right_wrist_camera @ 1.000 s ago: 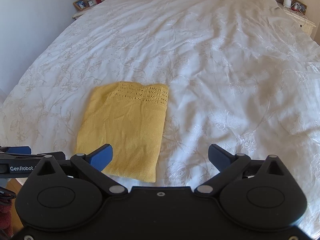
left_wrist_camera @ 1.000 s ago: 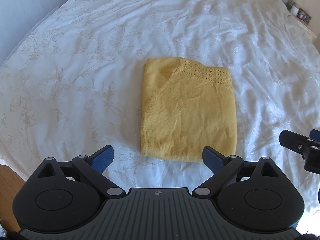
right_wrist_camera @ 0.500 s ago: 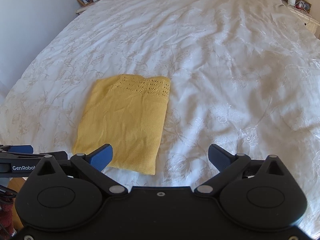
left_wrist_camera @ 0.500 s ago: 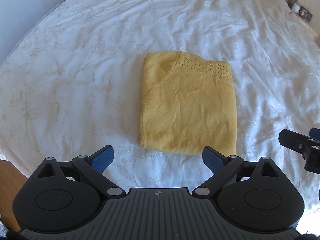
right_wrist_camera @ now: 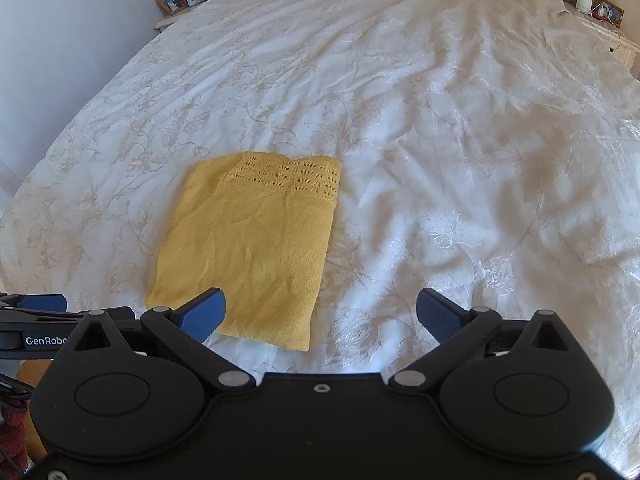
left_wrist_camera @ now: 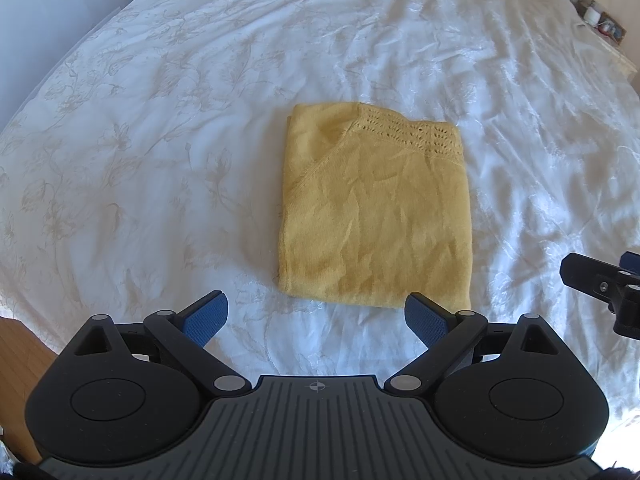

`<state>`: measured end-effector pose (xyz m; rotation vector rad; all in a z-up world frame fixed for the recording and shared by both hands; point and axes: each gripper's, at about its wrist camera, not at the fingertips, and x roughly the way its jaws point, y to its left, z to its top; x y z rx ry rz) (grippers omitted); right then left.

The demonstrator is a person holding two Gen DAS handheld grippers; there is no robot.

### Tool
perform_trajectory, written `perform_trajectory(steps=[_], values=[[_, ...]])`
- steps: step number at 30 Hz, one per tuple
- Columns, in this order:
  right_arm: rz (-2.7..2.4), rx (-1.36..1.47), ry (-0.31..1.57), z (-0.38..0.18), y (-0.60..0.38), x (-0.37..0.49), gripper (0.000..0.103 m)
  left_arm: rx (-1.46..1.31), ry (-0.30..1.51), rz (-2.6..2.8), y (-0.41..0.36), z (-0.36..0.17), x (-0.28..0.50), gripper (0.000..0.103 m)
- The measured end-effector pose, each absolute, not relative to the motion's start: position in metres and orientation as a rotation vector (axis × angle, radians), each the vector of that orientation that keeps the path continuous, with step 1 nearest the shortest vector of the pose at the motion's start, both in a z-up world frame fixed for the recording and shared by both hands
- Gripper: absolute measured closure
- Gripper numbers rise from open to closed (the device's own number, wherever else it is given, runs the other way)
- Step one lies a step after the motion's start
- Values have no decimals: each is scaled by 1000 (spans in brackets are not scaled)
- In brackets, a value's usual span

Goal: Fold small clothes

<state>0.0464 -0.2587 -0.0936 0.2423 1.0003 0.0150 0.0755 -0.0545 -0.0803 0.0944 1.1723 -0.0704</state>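
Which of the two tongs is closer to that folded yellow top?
Left. The left tongs face the yellow top squarely; the right tongs sit off to its right.

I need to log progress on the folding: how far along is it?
Done: the yellow knit garment lies folded into a neat rectangle on the white bedspread. In hand: nothing; the left gripper and right gripper are open and clear of it. Left: no other clothes show.
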Motion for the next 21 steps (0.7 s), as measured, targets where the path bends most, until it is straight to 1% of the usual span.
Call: perform_trajectory(steps=[21], values=[[23, 259, 1012, -97, -258, 51, 2, 98, 1171, -68, -56, -80, 78, 6]])
